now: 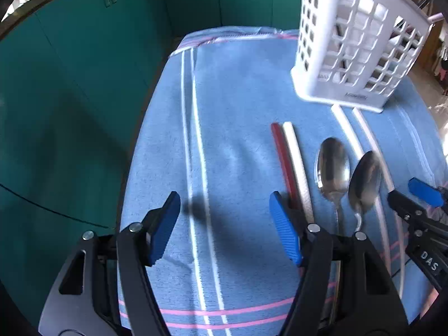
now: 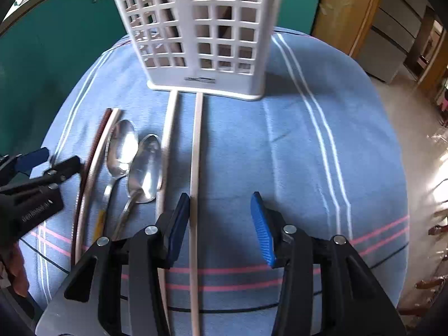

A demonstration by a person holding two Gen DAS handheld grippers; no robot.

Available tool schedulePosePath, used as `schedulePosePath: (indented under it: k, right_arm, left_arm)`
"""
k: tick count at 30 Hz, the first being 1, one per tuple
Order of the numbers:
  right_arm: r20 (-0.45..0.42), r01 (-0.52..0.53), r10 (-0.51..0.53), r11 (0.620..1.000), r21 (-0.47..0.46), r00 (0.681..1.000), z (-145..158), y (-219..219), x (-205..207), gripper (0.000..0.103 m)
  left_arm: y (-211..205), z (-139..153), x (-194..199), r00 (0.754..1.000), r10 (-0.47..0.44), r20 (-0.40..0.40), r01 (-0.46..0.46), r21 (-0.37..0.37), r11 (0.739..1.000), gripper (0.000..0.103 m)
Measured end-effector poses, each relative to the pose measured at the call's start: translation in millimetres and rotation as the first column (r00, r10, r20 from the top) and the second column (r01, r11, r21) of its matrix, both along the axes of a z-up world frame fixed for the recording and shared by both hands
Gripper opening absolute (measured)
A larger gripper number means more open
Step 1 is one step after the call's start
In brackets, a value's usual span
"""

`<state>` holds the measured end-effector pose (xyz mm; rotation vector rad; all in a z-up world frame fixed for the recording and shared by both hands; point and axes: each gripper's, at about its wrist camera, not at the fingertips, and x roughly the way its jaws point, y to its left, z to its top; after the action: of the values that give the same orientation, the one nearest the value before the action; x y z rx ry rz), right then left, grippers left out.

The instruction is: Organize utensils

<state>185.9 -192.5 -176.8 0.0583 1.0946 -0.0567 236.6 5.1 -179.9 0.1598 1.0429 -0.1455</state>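
- A blue striped cloth (image 2: 294,145) covers the table, in front of green cabinets (image 1: 84,70).
- One white slotted caddy (image 2: 201,28) stands upright at the far end of the cloth; every place below is given from it.
- Four chopsticks lie lengthwise, far ends toward the caddy: two pale ones (image 2: 196,151) with tips almost at its base, apart from each other, and a red and white pair (image 1: 291,162) touching side by side, further left and nearer the camera.
- Two steel spoons (image 2: 145,165) lie between the pair and the pale sticks, bowls up and toward the caddy, handles running back.
- The right gripper (image 2: 218,224) hangs spread wide on the near side of the caddy, holding nothing; one pale stick runs between its fingers, just beside the left pad.
- The left gripper (image 1: 224,226) is likewise spread and empty, left of the caddy over bare cloth; the red and white pair passes by its right finger.
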Motion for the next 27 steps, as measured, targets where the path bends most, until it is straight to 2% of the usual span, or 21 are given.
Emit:
schedulePosePath:
  k: [3,7,10,11,12,13,14,15,17,23,26,27]
  right_arm:
    - [0.002,0.000,-0.001,1.000,0.009,1.000,1.8,-3.2,-3.1,0.045]
    - [0.002,-0.006,0.006,1.000,0.005,1.000,1.1,2.6,1.8,0.045]
    - [-0.003,-0.005,0.005,1.000,-0.001,1.000,-1.7,2.3,2.0,0.045]
    - [-0.002,-0.006,0.006,1.000,0.001,1.000,-2.0,2.4,2.2,0.045]
    - [-0.001,-0.009,0.009,1.000,0.001,1.000,-1.6,2.1,1.4,0.041]
    - [0.001,-0.013,0.013,1.000,0.003,1.000,-1.4,3.0,0.9,0.035]
    - [0.001,-0.017,0.017,1.000,0.011,1.000,-1.2,3.4,0.4,0.019]
    - [-0.006,-0.019,0.019,1.000,0.024,1.000,-0.8,2.8,-0.3,0.006]
    - [-0.017,-0.024,0.024,0.999,0.038,1.000,-0.5,2.2,-3.0,0.006]
    - [-0.058,-0.009,0.011,0.999,0.040,0.998,2.0,-10.3,-30.4,0.006]
    - [-0.079,-0.029,0.033,0.998,0.055,0.996,5.0,-12.5,-44.9,0.006]
    - [-0.069,-0.030,0.034,0.998,0.063,0.997,7.2,-12.8,-45.8,0.008]
  left_arm:
    - [-7.4,5.0,-1.4,0.999,-0.044,-0.009,0.044,-0.047,0.998,0.066]
    - [-16.4,-4.4,-0.7,0.998,-0.053,-0.034,0.053,0.002,0.999,0.067]
    - [-12.8,-5.3,1.3,0.999,-0.033,-0.039,0.033,-0.010,0.999,0.067]
    - [-9.2,-5.0,2.8,0.999,-0.019,-0.039,0.019,-0.006,1.000,0.064]
    - [-5.4,-4.5,4.1,0.999,-0.008,-0.041,0.008,-0.013,1.000,0.053]
    - [-3.2,-4.0,4.9,0.999,-0.005,-0.042,0.004,-0.022,1.000,0.047]
    - [-1.5,-2.3,4.7,0.999,-0.002,-0.042,0.001,-0.020,1.000,0.032]
    - [-0.5,-1.0,4.4,0.999,-0.004,-0.048,0.003,-0.026,1.000,0.024]
    - [-0.4,-0.2,4.6,0.998,-0.008,-0.067,0.004,-0.056,0.998,0.011]
    - [-0.5,3.9,-14.7,0.992,-0.040,-0.119,0.026,-0.120,0.992,0.007]
    - [-4.3,13.1,-34.9,0.990,-0.089,-0.110,0.075,-0.129,0.989,0.007]
    - [-5.7,16.7,-36.2,0.990,-0.098,-0.100,0.085,-0.128,0.988,0.011]
